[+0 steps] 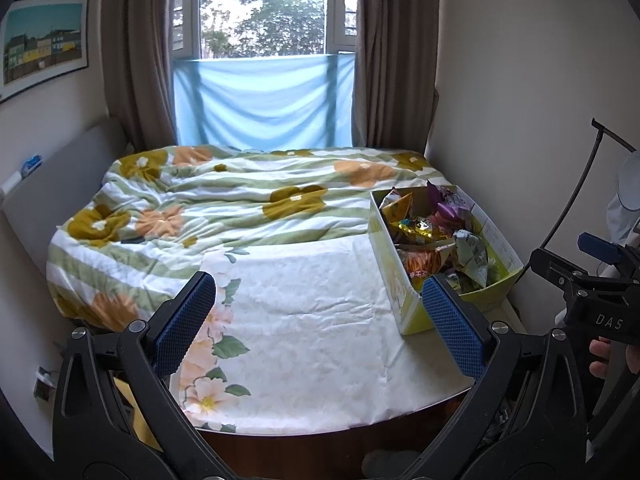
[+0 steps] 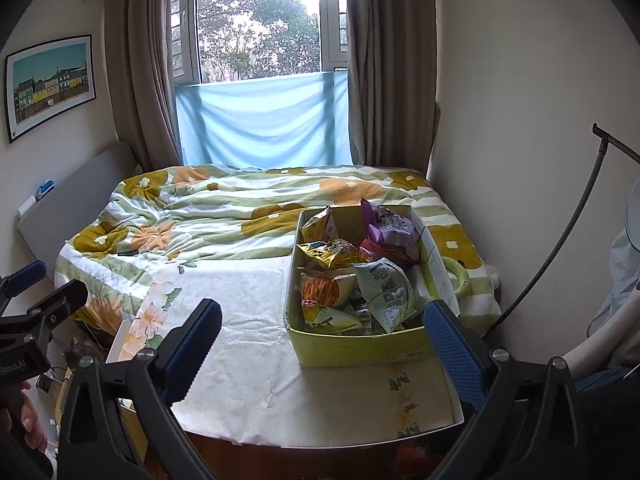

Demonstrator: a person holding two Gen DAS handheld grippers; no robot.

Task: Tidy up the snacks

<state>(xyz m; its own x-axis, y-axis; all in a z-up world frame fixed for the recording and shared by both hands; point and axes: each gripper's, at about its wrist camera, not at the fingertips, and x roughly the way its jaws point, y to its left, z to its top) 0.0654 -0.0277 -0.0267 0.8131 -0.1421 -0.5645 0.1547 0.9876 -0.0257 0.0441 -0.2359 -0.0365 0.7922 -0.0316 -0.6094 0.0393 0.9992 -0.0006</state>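
A yellow-green cardboard box (image 2: 360, 346) (image 1: 404, 300) sits at the right end of a table with a white flowered cloth (image 2: 248, 320) (image 1: 304, 312). Several snack bags fill it: a gold bag (image 2: 332, 254), an orange bag (image 2: 320, 290), a pale green bag (image 2: 386, 294) and a purple bag (image 2: 386, 232). My left gripper (image 1: 320, 312) hangs open over the cloth, left of the box, holding nothing. My right gripper (image 2: 324, 340) is open too, with the box's near wall between its fingers' lines, further back. The other gripper's body (image 1: 592, 292) shows at the right edge.
Behind the table lies a bed with a flowered green-striped quilt (image 2: 224, 216). A window with brown curtains (image 2: 384, 80) and a blue cloth (image 2: 264, 120) is at the back. A black curved stand (image 2: 560, 240) rises by the right wall. A framed picture (image 2: 50, 84) hangs at left.
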